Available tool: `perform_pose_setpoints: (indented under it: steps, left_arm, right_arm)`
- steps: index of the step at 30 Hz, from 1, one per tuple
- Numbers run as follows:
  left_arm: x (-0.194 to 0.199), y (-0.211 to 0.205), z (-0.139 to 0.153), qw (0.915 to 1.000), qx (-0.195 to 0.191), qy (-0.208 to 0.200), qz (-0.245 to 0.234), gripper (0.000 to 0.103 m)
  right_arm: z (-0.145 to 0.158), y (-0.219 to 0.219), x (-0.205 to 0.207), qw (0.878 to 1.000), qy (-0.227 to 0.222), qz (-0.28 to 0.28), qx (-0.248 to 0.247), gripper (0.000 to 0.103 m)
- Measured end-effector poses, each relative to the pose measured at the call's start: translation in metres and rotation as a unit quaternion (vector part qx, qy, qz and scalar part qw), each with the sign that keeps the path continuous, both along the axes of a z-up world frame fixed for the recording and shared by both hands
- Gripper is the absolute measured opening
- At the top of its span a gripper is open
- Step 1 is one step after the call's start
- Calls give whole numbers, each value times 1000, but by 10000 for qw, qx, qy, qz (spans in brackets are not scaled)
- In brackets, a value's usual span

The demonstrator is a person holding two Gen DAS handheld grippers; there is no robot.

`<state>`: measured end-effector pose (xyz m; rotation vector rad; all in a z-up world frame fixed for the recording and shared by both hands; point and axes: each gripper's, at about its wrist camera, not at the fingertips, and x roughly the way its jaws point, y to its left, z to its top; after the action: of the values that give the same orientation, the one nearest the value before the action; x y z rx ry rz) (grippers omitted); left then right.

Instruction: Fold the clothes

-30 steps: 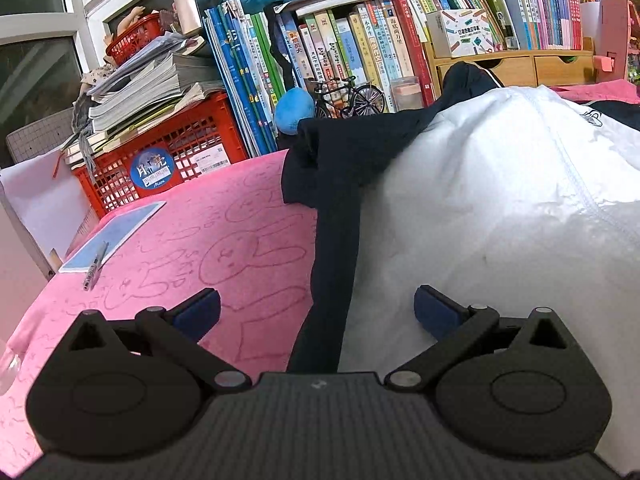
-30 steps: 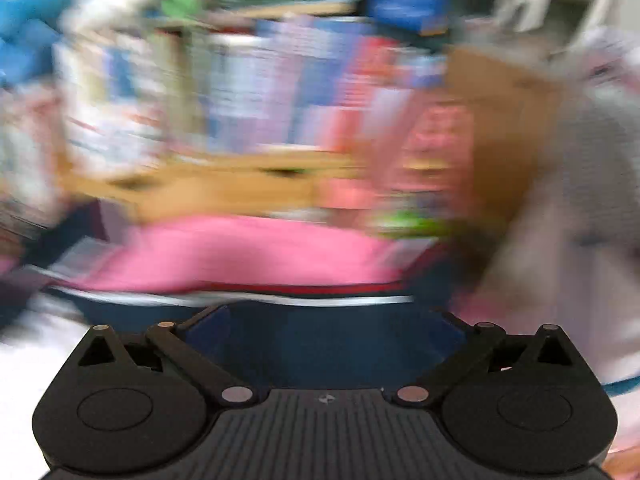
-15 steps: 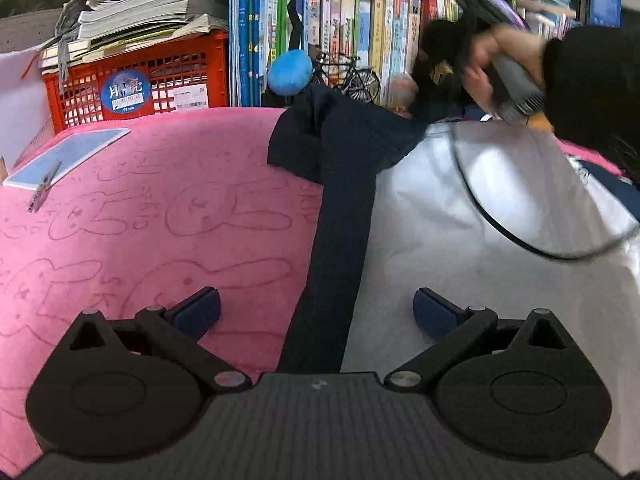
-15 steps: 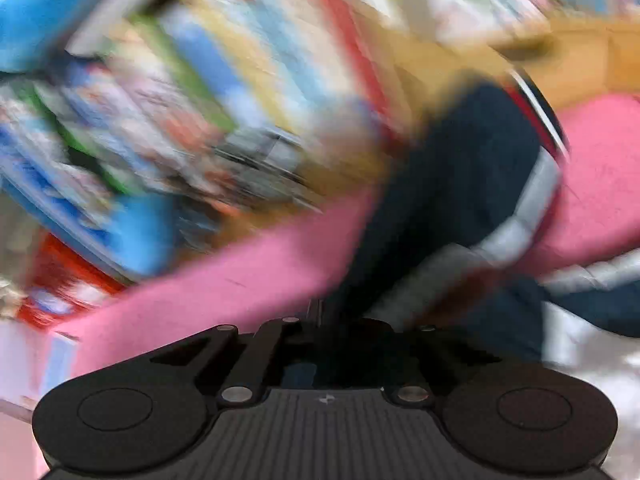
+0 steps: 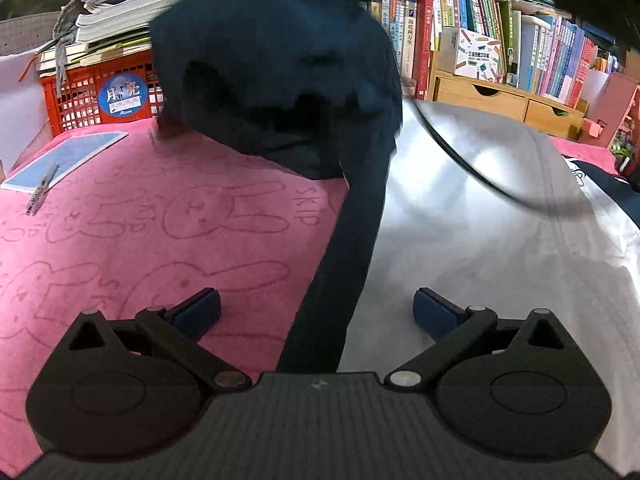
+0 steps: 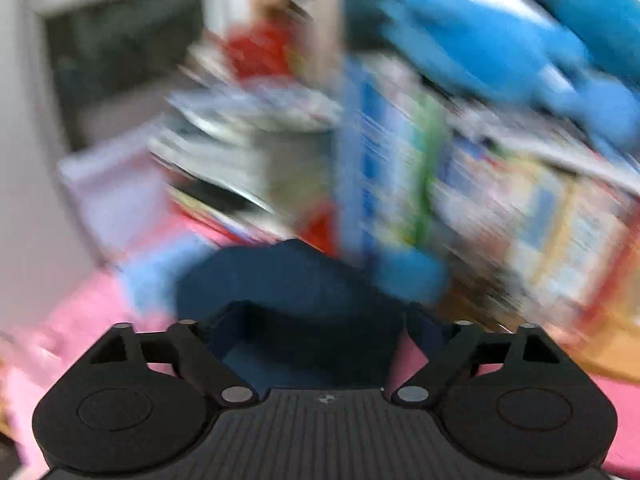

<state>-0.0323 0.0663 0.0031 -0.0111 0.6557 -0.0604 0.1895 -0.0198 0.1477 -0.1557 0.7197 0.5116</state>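
Note:
A white garment with navy sleeves point(image 5: 480, 232) lies on the pink rabbit-print cloth point(image 5: 140, 232). Its navy sleeve point(image 5: 280, 80) hangs lifted in the air at the back, blurred by motion. My left gripper point(image 5: 316, 312) is open and empty, low over the garment's navy side strip point(image 5: 340, 272). In the blurred right wrist view, my right gripper point(image 6: 320, 328) has its jaws spread wide, and navy fabric point(image 6: 300, 292) lies between and ahead of them. Whether it still touches the fabric I cannot tell.
A red crate point(image 5: 96, 92) with stacked books stands at the back left. A row of books point(image 5: 520, 44) and wooden drawers point(image 5: 500, 100) line the back. A blue notebook point(image 5: 68, 156) and pen point(image 5: 40, 194) lie at the left on the cloth.
The navy sleeve has risen off the cloth and swung up and left. My right gripper has gone from shut on the sleeve to open. The left gripper has barely moved.

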Motion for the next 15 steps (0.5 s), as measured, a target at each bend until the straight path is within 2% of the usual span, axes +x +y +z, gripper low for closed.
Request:
perform_pose_setpoints:
  steps: [2,3,4,6,8,9,10,11,12,13,14,15]
  left_arm:
    - [1,0,0,10000,19,15,16,103]
    - [2,-1,1,10000,33,24,21,103]
    - [2,-1,1,10000,45,27,28,103]
    - [2,-1,1,10000,67,25,51,103]
    - [2,1,1,10000,49,35,52,103]
    - [2,1,1,10000,36,41,53,103]
    - [2,1,2,10000,22,46,55,103]
    - [2,2,2,10000,9,50,57,103]
    - [2,2,2,10000,20,53,55,103]
    - [2,2,2,10000,30,55,52,103]
    - [2,2,2,10000,41,58,50,103]
    - [2,1,2,10000,50,60,48,103]
  right_arm:
    - [-28,-27,13,9973,191,-587,-399,89]
    - [-41,-36,20,9951,459,-775,-405,89]
    - [-53,-44,27,9931,780,-845,-207,89]
    - [-72,-53,32,9857,1315,-900,551,82]
    - [-83,-43,30,9707,1743,-841,1424,32]
    - [-86,-31,28,9647,1886,-706,1697,26]
    - [-82,-8,22,9689,1851,-261,1618,25]
    - [-76,20,6,9747,1726,525,1317,25]
    - [-68,45,-16,9741,1545,1361,931,27]
    - [-59,60,-41,9687,1285,2036,605,43]
    - [-50,66,-64,9615,967,2539,406,53]
    - [-41,68,-85,9535,605,2945,229,68]
